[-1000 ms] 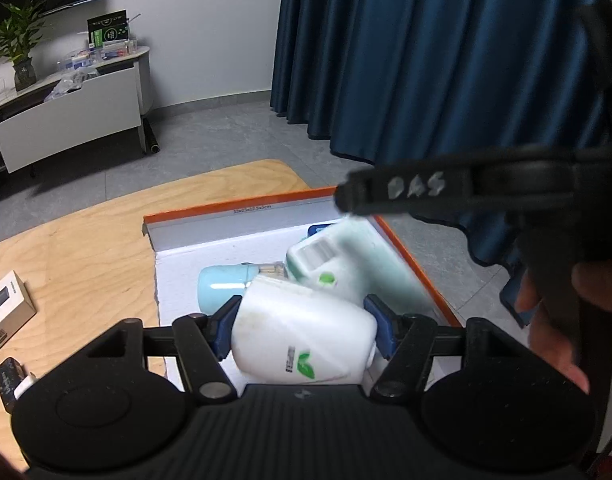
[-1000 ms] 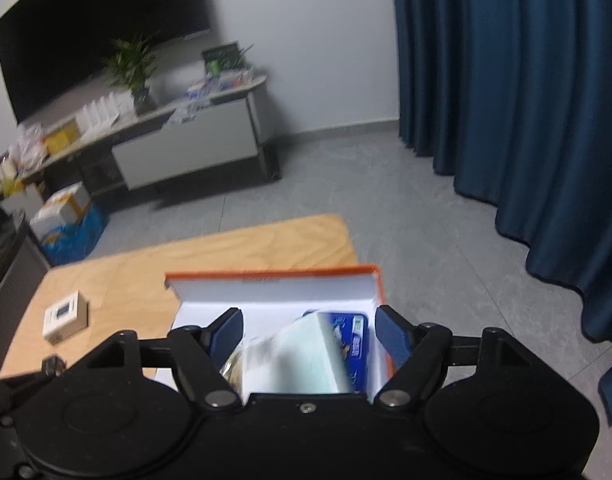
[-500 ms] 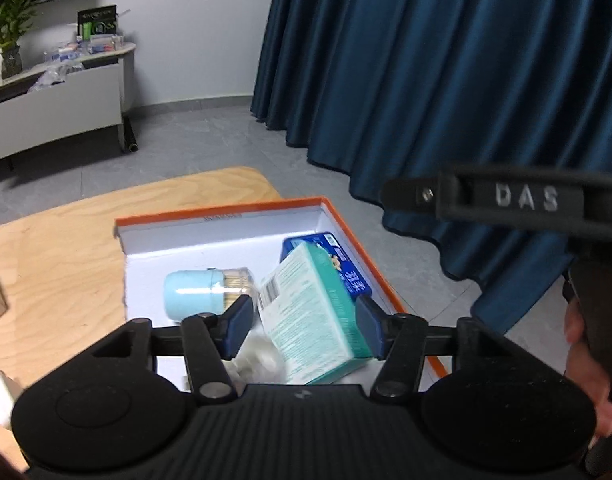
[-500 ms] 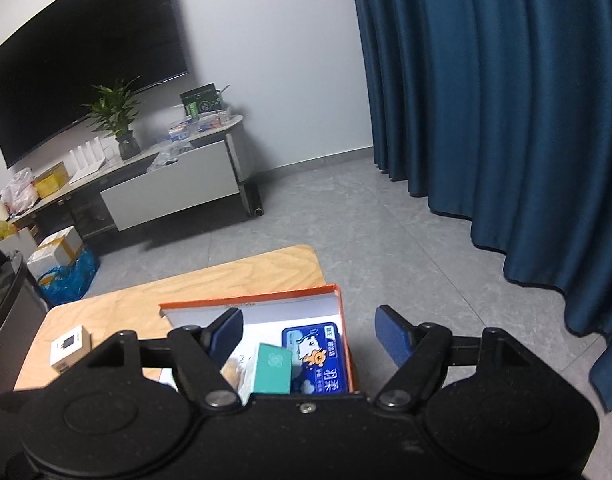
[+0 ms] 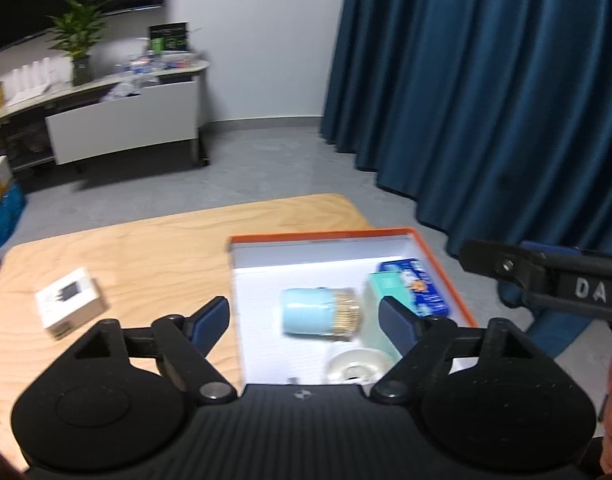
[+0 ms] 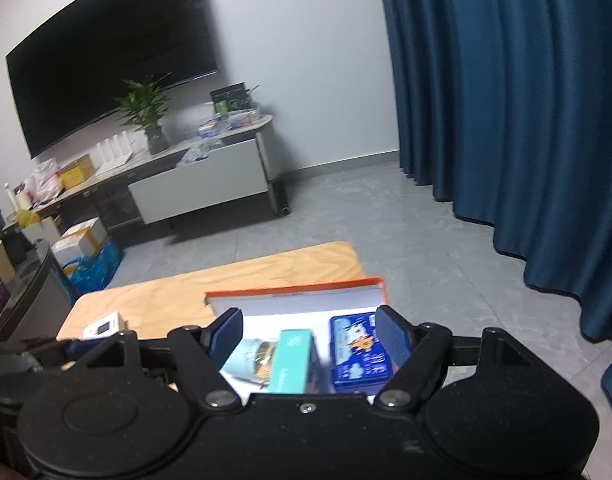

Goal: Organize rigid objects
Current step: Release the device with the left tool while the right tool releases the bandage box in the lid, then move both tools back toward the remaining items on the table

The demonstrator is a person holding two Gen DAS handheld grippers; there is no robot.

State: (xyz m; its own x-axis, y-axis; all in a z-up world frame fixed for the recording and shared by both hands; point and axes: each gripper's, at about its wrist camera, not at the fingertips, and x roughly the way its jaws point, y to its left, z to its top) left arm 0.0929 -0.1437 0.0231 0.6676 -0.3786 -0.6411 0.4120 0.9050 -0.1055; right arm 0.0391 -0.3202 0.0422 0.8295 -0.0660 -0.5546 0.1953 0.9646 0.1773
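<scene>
Plywood worktop (image 5: 154, 248) fills mid-frame, grey floor and blue curtain (image 5: 486, 100) behind. The orange-rimmed box (image 5: 326, 236) holding the pale blue jar (image 5: 318, 316) lies beyond the empty, opening left tongs (image 5: 304, 322); right tongs (image 6: 308, 334) gape empty.

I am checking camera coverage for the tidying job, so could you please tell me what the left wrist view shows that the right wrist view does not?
Only the left wrist view shows the round white container lying low in the orange-rimmed box, and the right tongs' arm beside it.

Only the right wrist view shows the wall screen whole and the cartons on the floor.

Both show the box, the light blue toothpick jar on its side, the teal carton, the blue tin, the small white box on the wooden table, and empty tongs.
</scene>
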